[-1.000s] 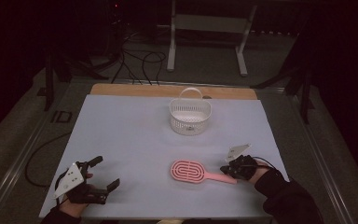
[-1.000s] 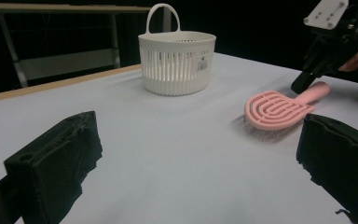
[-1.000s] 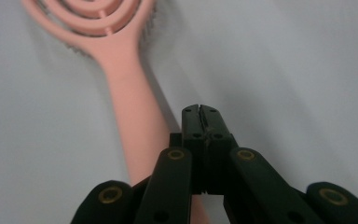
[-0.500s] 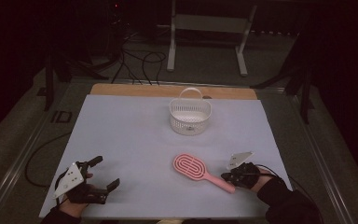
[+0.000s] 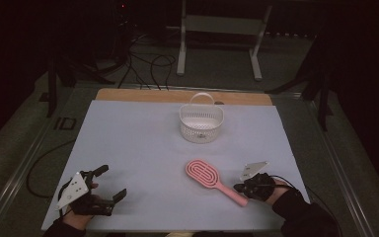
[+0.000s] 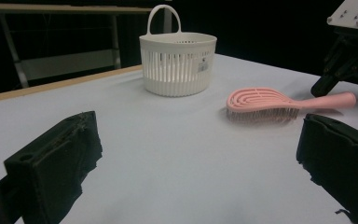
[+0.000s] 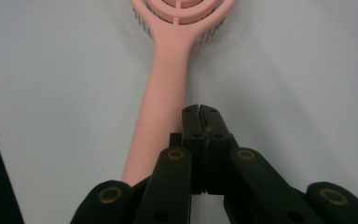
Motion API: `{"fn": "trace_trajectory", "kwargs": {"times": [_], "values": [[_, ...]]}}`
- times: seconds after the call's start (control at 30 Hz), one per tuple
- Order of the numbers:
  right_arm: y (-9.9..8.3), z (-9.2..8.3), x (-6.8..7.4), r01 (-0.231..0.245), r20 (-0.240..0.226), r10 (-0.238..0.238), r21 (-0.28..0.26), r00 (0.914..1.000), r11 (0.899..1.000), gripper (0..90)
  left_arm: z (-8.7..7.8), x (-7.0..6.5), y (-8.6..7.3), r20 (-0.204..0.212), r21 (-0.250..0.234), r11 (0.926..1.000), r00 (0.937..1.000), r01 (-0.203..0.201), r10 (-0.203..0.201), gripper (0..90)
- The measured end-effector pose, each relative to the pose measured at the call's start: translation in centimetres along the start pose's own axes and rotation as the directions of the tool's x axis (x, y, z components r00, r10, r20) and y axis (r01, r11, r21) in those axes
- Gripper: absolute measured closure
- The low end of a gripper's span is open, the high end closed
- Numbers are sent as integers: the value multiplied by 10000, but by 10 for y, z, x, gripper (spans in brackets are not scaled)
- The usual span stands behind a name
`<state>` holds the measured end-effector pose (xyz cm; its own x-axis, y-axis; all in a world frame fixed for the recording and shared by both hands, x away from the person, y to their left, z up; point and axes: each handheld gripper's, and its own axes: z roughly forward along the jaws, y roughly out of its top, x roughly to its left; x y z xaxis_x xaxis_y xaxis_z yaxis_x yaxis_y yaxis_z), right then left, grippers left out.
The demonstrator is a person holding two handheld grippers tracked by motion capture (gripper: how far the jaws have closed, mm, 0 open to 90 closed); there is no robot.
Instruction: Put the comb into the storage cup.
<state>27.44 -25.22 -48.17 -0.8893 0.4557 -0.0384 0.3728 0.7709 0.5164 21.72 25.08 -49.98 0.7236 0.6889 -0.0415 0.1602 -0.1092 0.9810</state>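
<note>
A pink hairbrush (image 5: 205,173) lies bristles down on the pale table cover, its handle pointing toward the near right. My right gripper (image 5: 239,188) rests at the handle's end. In the right gripper view its jaws (image 7: 199,110) are shut together with nothing between them, and the brush handle (image 7: 164,98) lies just beside them on the left. My left gripper (image 5: 111,181) sits open at the near left, well apart from the brush. In the left gripper view the brush (image 6: 257,101) lies ahead to the right, with the right gripper (image 6: 338,65) behind its handle.
A white slatted basket (image 5: 201,124) with a raised handle stands upright at the far middle, seen also as the basket (image 6: 177,65) ahead of the left jaws. A wooden strip (image 5: 143,95) borders the table's far edge. Cables (image 5: 143,64) and a metal stand lie on the floor beyond.
The right gripper moved toward the near edge, and the brush turned with it: the handle swung nearer and the head shifted slightly right. The left gripper stayed still.
</note>
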Motion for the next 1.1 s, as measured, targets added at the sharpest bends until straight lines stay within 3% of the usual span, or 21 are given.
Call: {"fn": "trace_trajectory", "kwargs": {"times": [0.2,0.4,0.53,0.8,0.93,1.0,1.1], "values": [[1,-5,-6,-244,256,247,-141,9994,9996,900,0,0,0,-2,-5,10000,10000,4,-4,0],[7,-16,-12,-803,890,836,-409,9925,9959,897,0,0,0,8,5,10000,10000,-13,13,0],[8,-19,-14,-1040,924,1087,-544,9898,9931,866,0,0,0,0,6,10000,10000,-3,3,0],[17,-22,-10,-1355,980,1434,-833,9848,9873,616,0,0,0,23,11,10000,10000,-8,8,0],[24,-23,-7,-1248,897,1307,-682,9874,9898,486,0,0,0,28,22,10000,10000,-6,6,0],[26,-23,-6,-1266,921,1322,-649,9869,9898,468,0,0,0,32,22,10000,10000,-3,3,0],[33,-22,-4,-1233,881,1269,-451,9880,9913,316,0,0,0,32,26,10000,10000,2,-2,0]]}}
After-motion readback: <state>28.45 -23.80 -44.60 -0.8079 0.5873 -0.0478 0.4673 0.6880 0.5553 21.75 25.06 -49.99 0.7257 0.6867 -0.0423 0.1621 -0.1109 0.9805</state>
